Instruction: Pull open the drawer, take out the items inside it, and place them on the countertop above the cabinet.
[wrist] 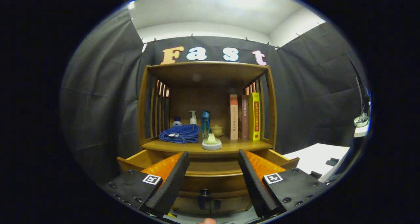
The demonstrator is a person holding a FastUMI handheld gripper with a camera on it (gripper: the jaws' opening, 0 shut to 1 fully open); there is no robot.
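Warm brown wood, smooth and lightly glossy: a small cabinet (206,119) with slatted sides and a curved top board, set against dark wrinkled cloth. Its drawer (210,171) stands pulled out toward the gripper, long axis running side to side, front panel facing the camera with a small dark knob (204,193) at mid-front. The drawer's inside is hidden behind its front edge and the fingers; contents cannot be told.

Gripper (213,161) fingers spread wide, holding nothing, ribbed textured pads angled inward. The tips sit just above the drawer, one to each side of its middle, below the countertop (229,147) edge.

On the countertop, under the top board:
- blue towel (180,133), soft, folded in a loose heap, at the left.
- small white bottle with dark cap (177,121) and white pump bottle (193,118) behind the towel.
- tall shiny blue cylinder bottle (205,123), upright, beside the towel.
- round pale dish holding a yellowish lump (211,142), at the front edge, directly beyond the fingers.
- small squat yellow-green lidded pot (217,130) behind it.
- three upright books (245,116) at the right, spines facing out; outermost yellow.

White flat surface (320,158) lies to the right of the cabinet.
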